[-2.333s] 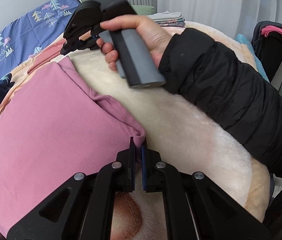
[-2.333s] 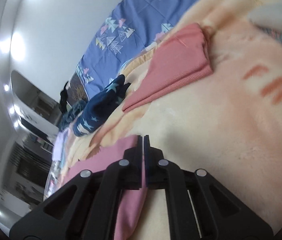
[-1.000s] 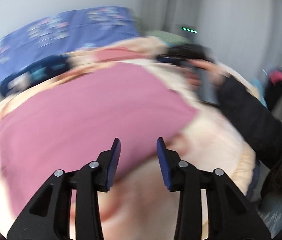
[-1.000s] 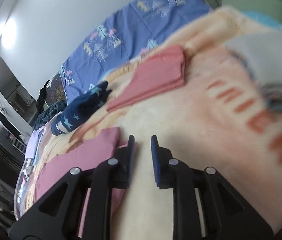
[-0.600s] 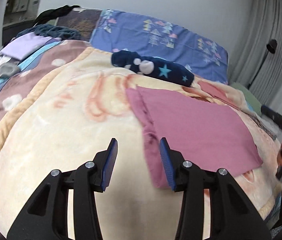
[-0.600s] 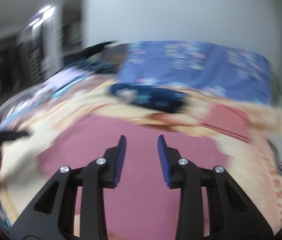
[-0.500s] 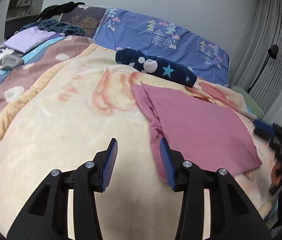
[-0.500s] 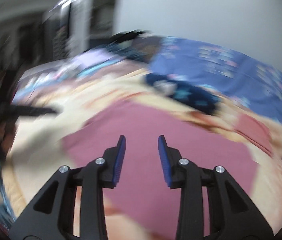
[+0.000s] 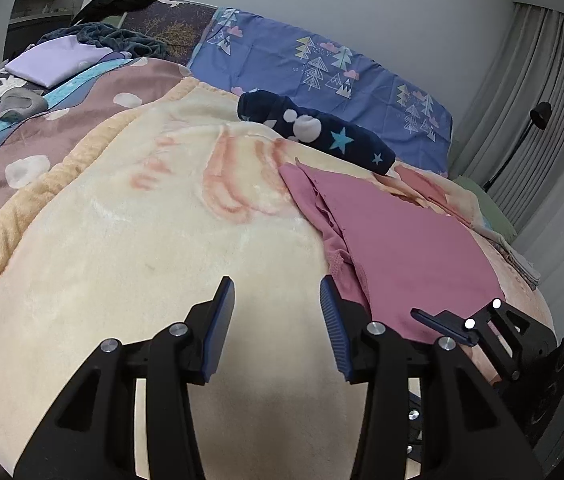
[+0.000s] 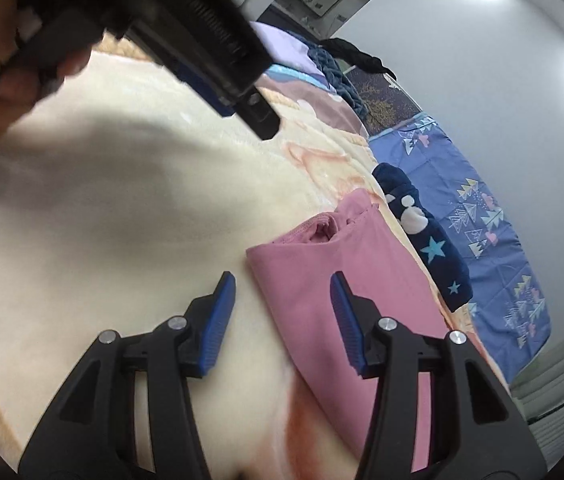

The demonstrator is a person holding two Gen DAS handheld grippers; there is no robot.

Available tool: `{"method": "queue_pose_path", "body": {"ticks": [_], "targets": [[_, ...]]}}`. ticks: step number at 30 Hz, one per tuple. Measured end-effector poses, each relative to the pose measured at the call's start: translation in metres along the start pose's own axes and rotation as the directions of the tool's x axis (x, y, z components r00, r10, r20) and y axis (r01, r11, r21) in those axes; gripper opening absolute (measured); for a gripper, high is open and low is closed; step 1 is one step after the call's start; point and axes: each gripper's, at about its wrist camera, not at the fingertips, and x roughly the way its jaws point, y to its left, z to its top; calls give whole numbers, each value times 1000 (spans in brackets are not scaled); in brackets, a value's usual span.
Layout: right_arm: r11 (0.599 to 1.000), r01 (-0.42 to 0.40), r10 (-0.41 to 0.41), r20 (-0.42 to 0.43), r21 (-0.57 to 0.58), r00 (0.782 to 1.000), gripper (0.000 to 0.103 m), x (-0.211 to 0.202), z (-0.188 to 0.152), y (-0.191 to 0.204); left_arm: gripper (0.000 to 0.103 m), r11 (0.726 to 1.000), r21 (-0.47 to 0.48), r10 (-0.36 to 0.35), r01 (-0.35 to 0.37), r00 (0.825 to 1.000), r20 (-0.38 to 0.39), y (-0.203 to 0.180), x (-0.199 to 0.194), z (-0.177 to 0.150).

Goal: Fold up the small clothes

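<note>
While both hand-held grippers, left [image 9: 278, 328] and right [image 10: 282, 324], gape empty, the half-folded pink garment [image 10: 322, 276] needs regrasping at its near edge.

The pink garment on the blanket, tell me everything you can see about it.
The pink garment is soft, matte knit cloth, lying flat as a rough rectangle on the cream blanket. Its left edge is bunched, with stitched hems showing. A navy star-print item lies by its far corner. Both claws, left claw and right claw, are open at its near edge, gripping nothing.

The garment [image 9: 410, 240] lies flat on the blanket [image 9: 142, 248], a star-patterned bundle [image 9: 322, 132] behind it.
</note>
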Motion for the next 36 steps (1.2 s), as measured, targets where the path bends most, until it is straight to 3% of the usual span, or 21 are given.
{"method": "queue_pose_path", "body": {"ticks": [1, 5, 9, 14, 15, 16, 17, 18, 20, 23, 27, 28, 29, 31, 36], "targets": [[1000, 13, -13, -11, -3, 1000, 49, 4, 2, 2, 51, 1000, 9, -12, 12, 1000, -7, 0, 5, 7], [998, 57, -56, -22, 2, 998, 49, 11, 6, 4, 52, 994, -26, -110, 108, 991, -83, 5, 47, 35], [996, 87, -87, -30, 1, 996, 49, 14, 6, 5, 51, 970, -76, -240, 229, 951, -193, -1, 115, 61], [995, 104, -103, -46, 13, 994, 43, 19, 7, 7, 51, 955, -153, -285, 253, 925, -251, 2, 184, 83], [995, 104, -104, -47, 10, 993, 41, 21, 7, 7, 48, 948, -161, -306, 274, 922, -237, 2, 191, 87], [995, 102, -102, -51, 8, 994, 30, 22, 8, 7, 28, 943, -165, -323, 290, 919, -225, 3, 194, 91], [995, 97, -97, -55, 6, 994, 2, 26, 9, 6, 13, 933, -182, -345, 310, 913, -216, 4, 197, 94], [996, 94, -93, -64, 6, 994, 3, 30, 9, 5, 8, 924, -210, -363, 320, 908, -210, 6, 199, 97], [996, 79, -77, -30, 37, 997, 3, 21, 12, 1, 7, 901, -215, -409, 376, 902, -135, 3, 185, 106], [992, 97, -101, 54, 75, 993, 3, -15, 20, -11, 7, 908, -108, -412, 404, 909, -65, -8, 162, 115], [1000, 26, -25, -52, 8, 998, 4, 13, 10, 4, 7, 949, -141, -302, 283, 944, -136, 11, 190, 99], [999, 31, -33, -76, -23, 997, 4, 20, 6, 14, 8, 939, -189, -320, 288, 933, -163, 21, 201, 92], [997, 60, -63, -65, -47, 996, 4, 20, 4, 19, 8, 912, -246, -369, 328, 919, -142, 31, 200, 90], [995, 84, -86, -41, -61, 995, 4, 15, 7, 23, 8, 908, -245, -372, 341, 923, -95, 34, 190, 95], [997, 68, -68, -17, -19, 998, 4, 5, 5, 12, 8, 901, -262, -379, 345, 921, -91, 35, 190, 93]]}}
